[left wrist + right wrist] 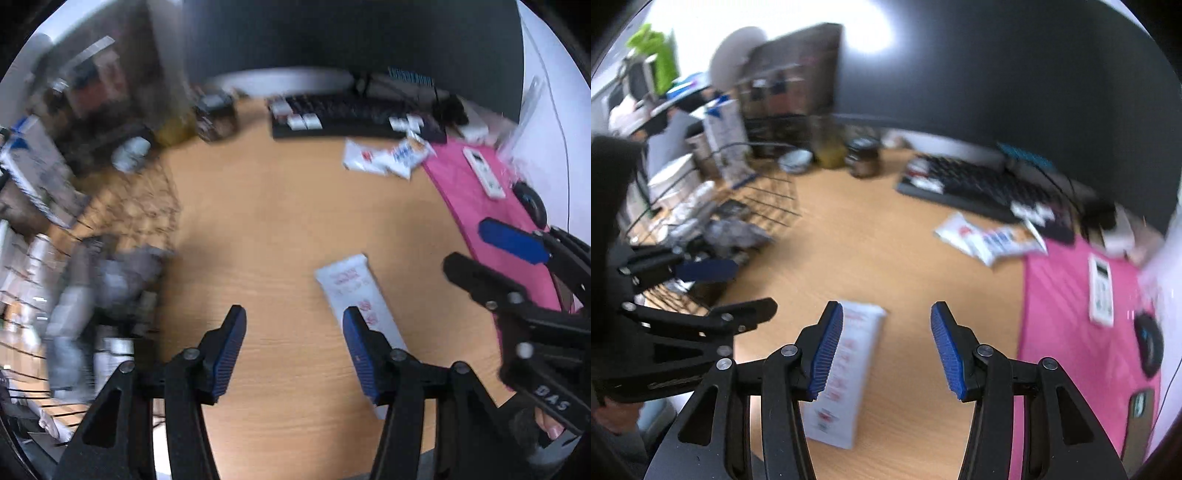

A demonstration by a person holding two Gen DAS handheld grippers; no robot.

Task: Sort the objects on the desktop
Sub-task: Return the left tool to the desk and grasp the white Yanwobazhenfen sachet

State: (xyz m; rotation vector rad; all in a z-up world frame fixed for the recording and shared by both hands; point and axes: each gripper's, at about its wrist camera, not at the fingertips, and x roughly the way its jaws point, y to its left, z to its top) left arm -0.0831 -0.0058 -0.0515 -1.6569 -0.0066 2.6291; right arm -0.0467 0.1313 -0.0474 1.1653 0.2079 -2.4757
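A long white box with red print [351, 291] lies flat on the wooden desk; in the right wrist view it [849, 362] lies below and partly behind the left finger. My left gripper [293, 350] is open above the desk, its right finger over the box. My right gripper [886, 347] is open and empty above the desk; it also shows at the right in the left wrist view [491, 251]. White and blue sachets [388, 157] lie near the keyboard. A white remote [484, 171] and a black mouse [530, 201] lie on a pink mat [476, 210].
A black keyboard [351, 114] stands at the back under a dark monitor. A wire basket [757, 206] with crumpled items is at the left, with jars [862, 157] and a bowl behind it. A phone [1139, 421] lies on the mat's near right.
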